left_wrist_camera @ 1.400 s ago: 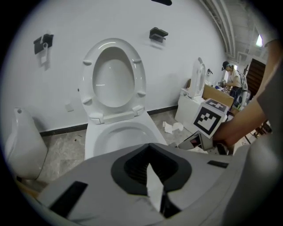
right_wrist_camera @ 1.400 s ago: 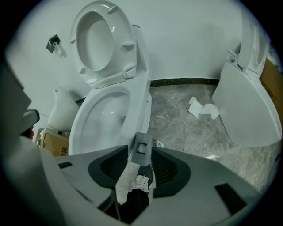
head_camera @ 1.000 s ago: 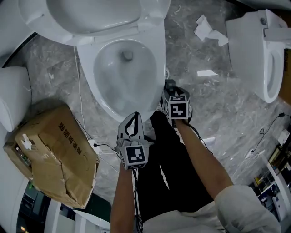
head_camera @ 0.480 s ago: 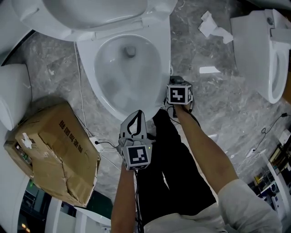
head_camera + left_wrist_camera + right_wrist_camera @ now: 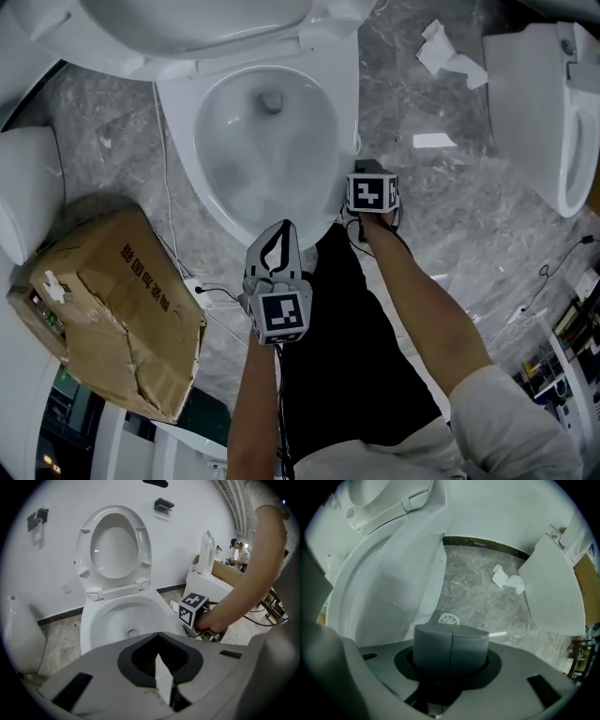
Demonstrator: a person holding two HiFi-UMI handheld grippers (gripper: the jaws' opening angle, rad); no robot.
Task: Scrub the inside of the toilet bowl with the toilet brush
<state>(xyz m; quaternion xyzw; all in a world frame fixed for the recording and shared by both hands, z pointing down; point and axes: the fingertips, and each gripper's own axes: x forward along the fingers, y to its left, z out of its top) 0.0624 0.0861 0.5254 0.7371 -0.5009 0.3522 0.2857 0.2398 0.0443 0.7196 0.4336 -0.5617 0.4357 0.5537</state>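
Note:
The white toilet bowl (image 5: 262, 150) stands open with its seat and lid up, also in the left gripper view (image 5: 126, 616). My left gripper (image 5: 279, 232) hangs in front of the bowl's near rim, its curved fingers meeting at the tips with nothing held. My right gripper (image 5: 370, 178) points straight down beside the bowl's right flank (image 5: 389, 588). A grey round handle top (image 5: 451, 651), most likely the toilet brush's, stands between its jaws, which are closing. The brush head and holder are hidden.
A crumpled cardboard box (image 5: 112, 300) sits left of the bowl with thin cables (image 5: 202, 291) beside it. A second toilet (image 5: 544, 103) stands at the right. Paper scraps (image 5: 450, 52) lie on the grey marble floor, and a round floor drain (image 5: 449, 618) is by the bowl's base.
My right gripper has sunk lower beside the bowl's right side. The left gripper has stayed about where it was.

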